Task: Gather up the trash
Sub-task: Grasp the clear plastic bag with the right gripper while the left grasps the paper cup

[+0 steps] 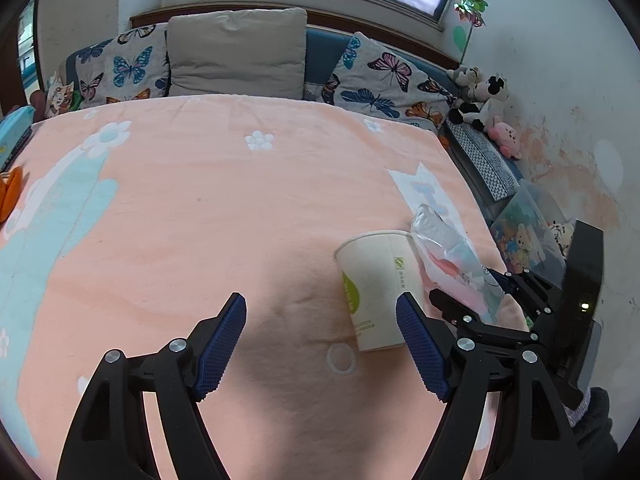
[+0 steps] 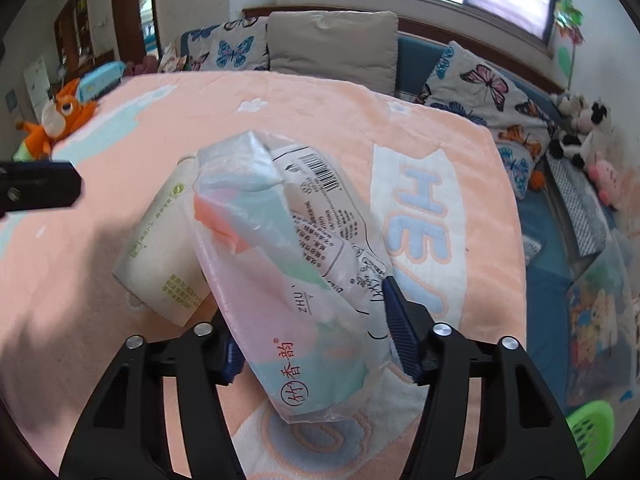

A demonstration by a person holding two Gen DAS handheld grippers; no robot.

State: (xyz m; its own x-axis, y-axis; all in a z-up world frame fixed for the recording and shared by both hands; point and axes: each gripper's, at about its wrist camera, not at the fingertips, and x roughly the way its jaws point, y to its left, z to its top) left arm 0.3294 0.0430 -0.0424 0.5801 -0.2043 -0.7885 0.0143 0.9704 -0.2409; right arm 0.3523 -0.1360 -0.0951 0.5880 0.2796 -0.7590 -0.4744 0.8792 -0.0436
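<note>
Plastic wrapper [image 2: 296, 264], translucent, printed, empty tissue pack by look, lies on peach blanket [image 1: 208, 208] covering bed, leaning against paper cup [image 1: 376, 288] tipped on side. Both trash items touching, near blanket's right edge. Right claw [image 2: 312, 336] straddles wrapper's near end, pads pressing film from both sides: grasping wrapper, low hold suited to limp material. Left claw [image 1: 320, 344] released, spread wide, empty, hovering just left of cup; judged positioned for cup pickup. No bin in view.

Each black claw [image 1: 320, 352] [image 2: 310, 338] has ridged blue pads [image 1: 222, 350], silver screws and angular struts.
</note>
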